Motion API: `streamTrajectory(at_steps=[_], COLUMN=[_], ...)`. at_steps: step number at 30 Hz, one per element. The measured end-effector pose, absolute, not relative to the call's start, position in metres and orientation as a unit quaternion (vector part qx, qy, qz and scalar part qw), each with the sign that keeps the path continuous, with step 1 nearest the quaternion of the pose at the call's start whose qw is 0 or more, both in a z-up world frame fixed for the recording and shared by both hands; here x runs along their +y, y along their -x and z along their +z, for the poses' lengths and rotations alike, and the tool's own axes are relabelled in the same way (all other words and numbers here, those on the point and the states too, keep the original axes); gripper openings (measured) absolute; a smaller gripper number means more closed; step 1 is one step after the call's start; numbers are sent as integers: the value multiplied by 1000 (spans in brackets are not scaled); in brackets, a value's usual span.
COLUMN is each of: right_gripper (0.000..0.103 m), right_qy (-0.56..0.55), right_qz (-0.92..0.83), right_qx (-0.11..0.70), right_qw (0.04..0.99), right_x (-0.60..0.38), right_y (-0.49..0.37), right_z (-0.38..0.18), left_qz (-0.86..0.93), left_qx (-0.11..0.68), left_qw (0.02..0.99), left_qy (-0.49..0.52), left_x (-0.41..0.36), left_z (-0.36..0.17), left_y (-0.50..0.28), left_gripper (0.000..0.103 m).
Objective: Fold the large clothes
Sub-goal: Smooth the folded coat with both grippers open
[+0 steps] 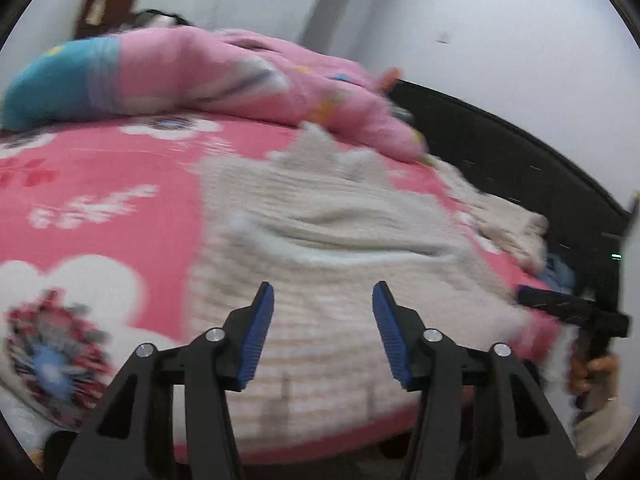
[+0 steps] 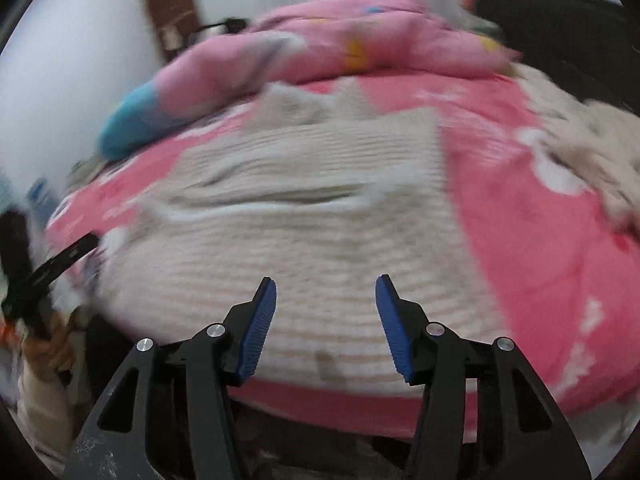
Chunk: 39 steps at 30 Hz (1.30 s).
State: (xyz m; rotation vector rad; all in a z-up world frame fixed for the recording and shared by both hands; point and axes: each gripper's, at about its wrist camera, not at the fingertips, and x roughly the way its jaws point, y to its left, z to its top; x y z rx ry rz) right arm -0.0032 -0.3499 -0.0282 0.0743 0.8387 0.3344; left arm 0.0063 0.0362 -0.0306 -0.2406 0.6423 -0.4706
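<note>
Cream knit sweater (image 1: 340, 240) lies spread (rumpled, blurred) across the pink flowered bed (image 1: 100, 184), reaching its near edge; left claw (image 1: 323, 300) and right claw (image 2: 326, 294) hover spread, empty.

A cream knit sweater (image 2: 304, 248) lies flat on the pink bed (image 2: 540, 248). The right hand-held gripper (image 2: 326, 316) hangs open above the sweater's near edge, holding nothing. A pink blanket (image 2: 340, 40) is piled at the bed's far edge.
</note>
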Motion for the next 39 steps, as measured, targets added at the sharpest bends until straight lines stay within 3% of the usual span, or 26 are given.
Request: streamTrajectory(at_steps=[5,11,16,23,27,33,36,39], right_gripper=[53,53,65,68,75,78,85,95], right_qy=[-13,-11,65,-1,-18,-20,-28,-47], right_qz=[151,176,156,152,151,141,99,52], right_qx=[452,419,435,412,454,435,410,464], right_qw=[879,891,884,898,878,889,906,883], right_x=[-325,-324,-286,-319,-321,-338,-355,-373], right_y=[-9,13,-5,-8,-37,-36,-53,-78], right_z=[-88,-43,-94,-44,-89,-51,-36,-70], left_qz=[-185,-195,-143,-130,-93,-95,-55,-27], left_qx=[406,352,394,337,411,389,399,442], left_qw=[895,915,908,932,906,915,914,896], left_qy=[27,26,-16,3,41,57,43,40], left_x=[-24,-21,-42,-17,-3,2,5,2], left_z=[-96,-58,-97,-51,-83,-61,-56,-76], left_y=[-27,-2,-18,-7,-48,-44,-57,-79], left_gripper=[54,54,60,63,65,67,75,80])
